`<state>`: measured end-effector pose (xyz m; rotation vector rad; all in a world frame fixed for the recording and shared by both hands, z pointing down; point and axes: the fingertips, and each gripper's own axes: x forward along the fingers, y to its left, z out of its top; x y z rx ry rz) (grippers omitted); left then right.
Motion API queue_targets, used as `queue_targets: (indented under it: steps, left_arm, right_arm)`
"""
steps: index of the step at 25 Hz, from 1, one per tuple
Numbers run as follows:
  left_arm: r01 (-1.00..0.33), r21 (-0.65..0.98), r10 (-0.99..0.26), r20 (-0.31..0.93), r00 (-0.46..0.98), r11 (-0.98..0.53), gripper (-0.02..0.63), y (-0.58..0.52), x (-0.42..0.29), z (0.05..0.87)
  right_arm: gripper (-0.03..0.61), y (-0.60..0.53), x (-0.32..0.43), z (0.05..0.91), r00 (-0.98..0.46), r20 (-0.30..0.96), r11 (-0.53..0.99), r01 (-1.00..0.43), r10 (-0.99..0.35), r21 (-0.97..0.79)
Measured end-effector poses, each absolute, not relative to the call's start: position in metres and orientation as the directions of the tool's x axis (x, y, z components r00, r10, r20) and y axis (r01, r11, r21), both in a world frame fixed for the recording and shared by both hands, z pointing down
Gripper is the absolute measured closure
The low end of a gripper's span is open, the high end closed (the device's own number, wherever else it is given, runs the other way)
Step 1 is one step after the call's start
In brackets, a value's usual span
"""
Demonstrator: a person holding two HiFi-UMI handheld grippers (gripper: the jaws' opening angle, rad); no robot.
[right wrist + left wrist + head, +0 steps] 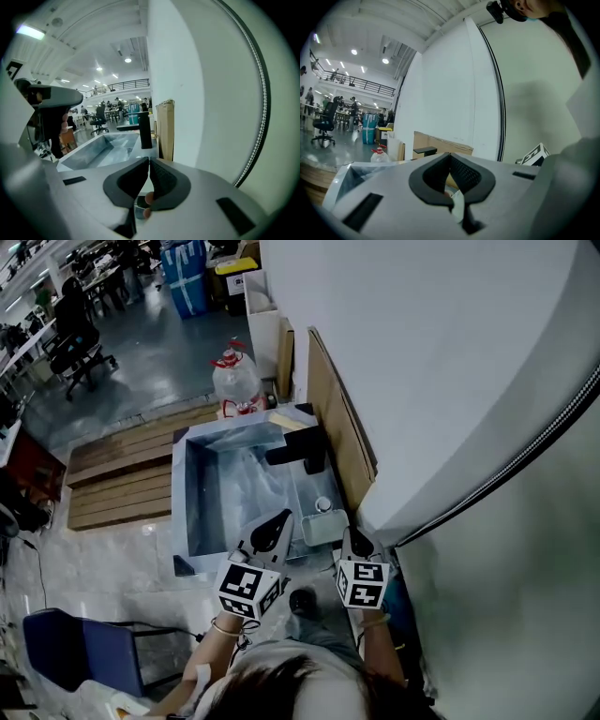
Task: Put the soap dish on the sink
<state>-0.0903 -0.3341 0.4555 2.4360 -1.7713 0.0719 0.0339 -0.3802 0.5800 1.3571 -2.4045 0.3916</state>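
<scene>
Both left tongs (pixel 280 520) and right tongs (pixel 353 536) pressed together; soap dish (pixel 324 528) between them on sink (pixel 179 521) ledge.

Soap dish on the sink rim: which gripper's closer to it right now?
Right, narrowly. The right gripper sits at the right edge of the soap dish; the left gripper is off its left side, over the sink.

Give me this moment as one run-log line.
soap dish: on sink rim, beside basin | left gripper: shut, empty | right gripper: shut, empty
</scene>
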Motion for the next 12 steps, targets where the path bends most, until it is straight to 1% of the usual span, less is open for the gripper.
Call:
queue_targets:
  steps: [4, 12]
  left_arm:
    - [-0.955, 0.066, -0.949, 0.104, 0.296, -0.29, 0.604, -0.323, -0.095, 0.449]
    - [-0.963, 0.059, -0.96, 0.08, 0.268, -0.264, 0.604, -0.305, -0.1, 0.437]
  right_arm:
    - [0.551, -0.374, 0.03, 0.561, -0.489, 0.39, 0.516, -0.856, -0.781, -0.04]
    - [0.552, -0.359, 0.019, 0.513, -0.528, 0.27, 0.544, -0.839, -0.805, -0.02]
